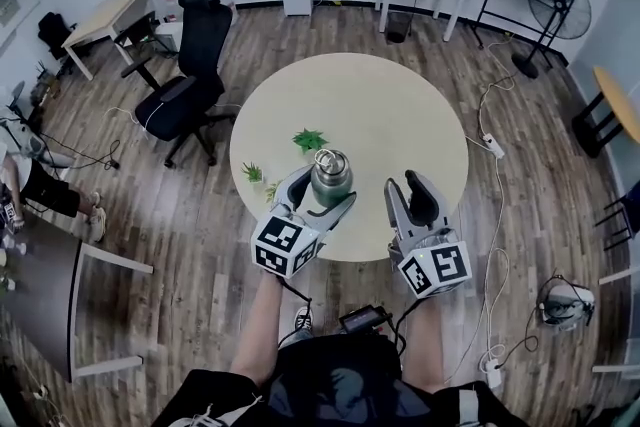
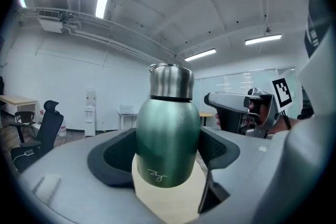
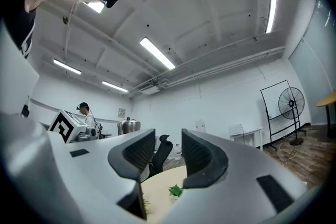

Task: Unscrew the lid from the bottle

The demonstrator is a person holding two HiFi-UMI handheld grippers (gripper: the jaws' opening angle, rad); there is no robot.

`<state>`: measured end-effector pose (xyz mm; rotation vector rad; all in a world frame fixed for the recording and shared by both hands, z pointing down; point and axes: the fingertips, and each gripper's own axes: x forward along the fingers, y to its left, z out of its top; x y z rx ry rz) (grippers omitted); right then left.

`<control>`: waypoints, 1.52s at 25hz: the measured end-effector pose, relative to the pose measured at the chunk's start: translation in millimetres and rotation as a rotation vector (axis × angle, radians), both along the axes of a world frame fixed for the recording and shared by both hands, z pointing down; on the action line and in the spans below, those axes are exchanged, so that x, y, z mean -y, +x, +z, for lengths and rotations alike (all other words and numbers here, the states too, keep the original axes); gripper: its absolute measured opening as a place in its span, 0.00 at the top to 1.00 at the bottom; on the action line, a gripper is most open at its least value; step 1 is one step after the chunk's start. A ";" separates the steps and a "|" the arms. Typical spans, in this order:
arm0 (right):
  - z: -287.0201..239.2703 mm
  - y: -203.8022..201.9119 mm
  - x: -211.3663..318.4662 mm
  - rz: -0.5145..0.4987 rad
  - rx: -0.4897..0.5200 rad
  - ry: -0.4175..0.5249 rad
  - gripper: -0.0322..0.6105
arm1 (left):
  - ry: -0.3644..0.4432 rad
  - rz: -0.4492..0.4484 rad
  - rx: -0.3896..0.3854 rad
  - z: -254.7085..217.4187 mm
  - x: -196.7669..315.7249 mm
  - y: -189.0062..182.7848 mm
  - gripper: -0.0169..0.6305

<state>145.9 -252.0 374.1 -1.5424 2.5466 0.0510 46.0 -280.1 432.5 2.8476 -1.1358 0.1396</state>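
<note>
Left gripper (image 2: 167, 157) fingers wide, clamped on green bottle (image 2: 168, 128); right gripper (image 3: 168, 152) fingers slightly apart, empty

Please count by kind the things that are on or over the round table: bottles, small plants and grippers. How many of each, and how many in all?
bottle: 1
small plants: 2 (a green bit beside the second may be a third; too small to tell)
grippers: 2, the left gripper and the right gripper
Total: 5
</note>
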 end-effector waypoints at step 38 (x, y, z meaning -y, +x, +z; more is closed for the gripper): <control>-48.7 -110.7 -66.6 -0.844 -0.168 0.087 0.56 | 0.108 0.475 0.059 -30.0 -81.9 14.4 0.41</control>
